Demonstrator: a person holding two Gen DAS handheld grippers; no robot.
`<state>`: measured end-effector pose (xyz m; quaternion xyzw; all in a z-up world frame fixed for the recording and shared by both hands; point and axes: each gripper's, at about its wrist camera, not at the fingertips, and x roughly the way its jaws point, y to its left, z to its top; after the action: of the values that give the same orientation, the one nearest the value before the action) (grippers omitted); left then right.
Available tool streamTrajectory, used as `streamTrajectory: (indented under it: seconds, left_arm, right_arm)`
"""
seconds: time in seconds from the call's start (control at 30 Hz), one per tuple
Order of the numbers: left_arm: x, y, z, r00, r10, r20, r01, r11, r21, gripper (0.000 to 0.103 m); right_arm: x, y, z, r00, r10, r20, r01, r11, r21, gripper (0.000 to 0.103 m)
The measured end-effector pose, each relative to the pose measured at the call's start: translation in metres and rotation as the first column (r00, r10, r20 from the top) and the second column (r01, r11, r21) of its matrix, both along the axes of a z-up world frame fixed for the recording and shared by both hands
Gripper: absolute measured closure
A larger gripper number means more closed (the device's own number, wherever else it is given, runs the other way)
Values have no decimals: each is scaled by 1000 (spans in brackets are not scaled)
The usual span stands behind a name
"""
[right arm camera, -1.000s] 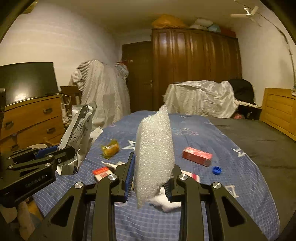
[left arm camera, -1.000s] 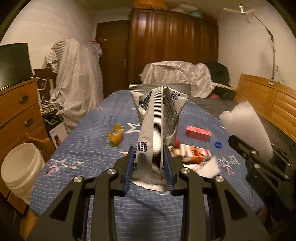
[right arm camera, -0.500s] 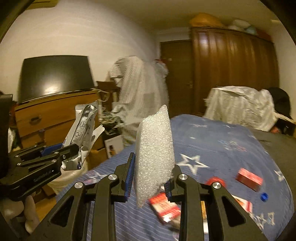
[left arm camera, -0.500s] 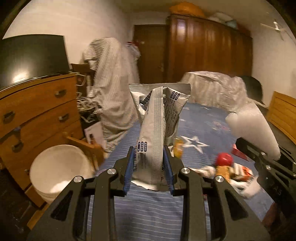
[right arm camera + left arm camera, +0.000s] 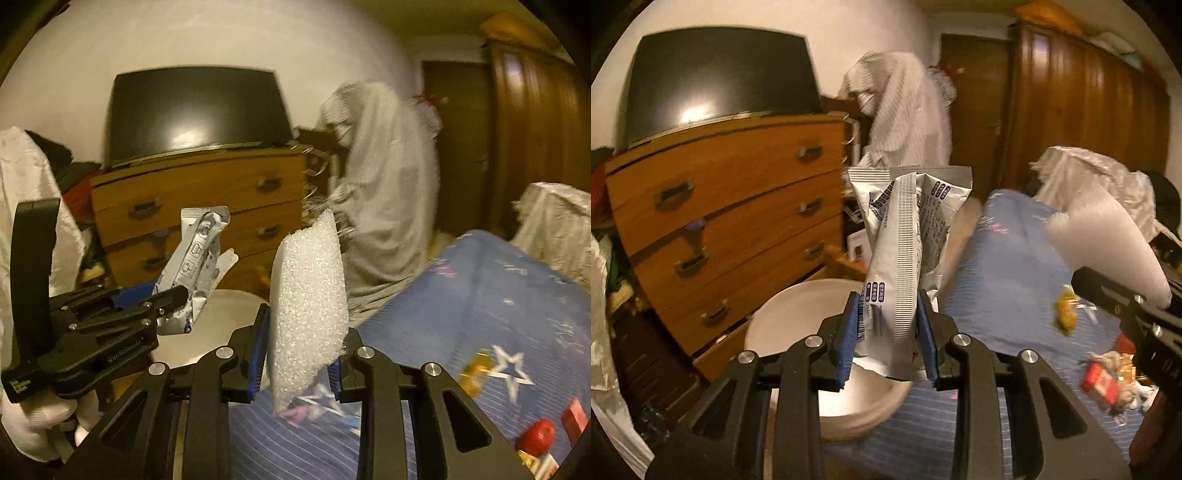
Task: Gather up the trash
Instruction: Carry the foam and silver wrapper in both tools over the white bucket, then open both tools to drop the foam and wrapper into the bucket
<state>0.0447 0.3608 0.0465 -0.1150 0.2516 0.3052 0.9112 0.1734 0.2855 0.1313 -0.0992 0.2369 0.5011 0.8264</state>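
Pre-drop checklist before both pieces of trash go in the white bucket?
1. Left gripper shut on silver wrapper: ok.
2. Right gripper shut on white foam piece: ok.
3. White bucket mouth unobstructed: ok.
4. Wrapper directly above bucket opening: cannot tell; in the left wrist view its lower end overlaps the rim.
5. Foam over bucket: not ok; it overlaps only the bucket's edge, the blue bedspread below it.
6. Trash remaining on bedspread: not ok.

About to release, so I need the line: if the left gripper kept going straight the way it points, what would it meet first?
Most likely the white bucket: it sits just beyond and below the left gripper, which is shut on the silver wrapper. The wooden dresser stands behind it. Depth is hard to judge.
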Motion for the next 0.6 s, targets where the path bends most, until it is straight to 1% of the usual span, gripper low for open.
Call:
streamTrajectory:
  seconds: [0.07,0.13,0.17,0.2,0.33,0.37,0.47,0.6]
  left_arm:
    - [-3,19,-7,999,23,-31,-23,999,-22,74]
    - [-5,37,-13,998,36,-53,-38,999,-39,74]
    - [-6,45,-17,997,43,-68,-47,998,-47,74]
    - [-6,54,-21,996,46,-81,-52,997,-62,74]
    - [-4,90,-41,989,45,-141,-64,989,-133,74]
    - [-3,99,-47,987,39,-154,-64,985,-161,74]
    - [3,116,-60,982,28,-185,-66,977,-204,74]
    - [7,136,-78,976,26,-218,-81,965,-248,73]
  right_arm:
    - [7,38,-5,998,42,-38,-44,998,-39,74]
    - [12,65,-14,994,75,-74,-80,994,-71,74]
    - [14,77,-21,991,91,-99,-100,991,-88,74]
    - [17,98,-27,986,107,-127,-121,986,-116,74]
    - [25,146,-59,967,135,-214,-178,965,-195,74]
    - [26,155,-68,963,140,-229,-191,957,-217,74]
    - [26,193,-89,953,149,-263,-224,933,-282,74]
    - [28,213,-103,948,147,-281,-236,919,-317,74]
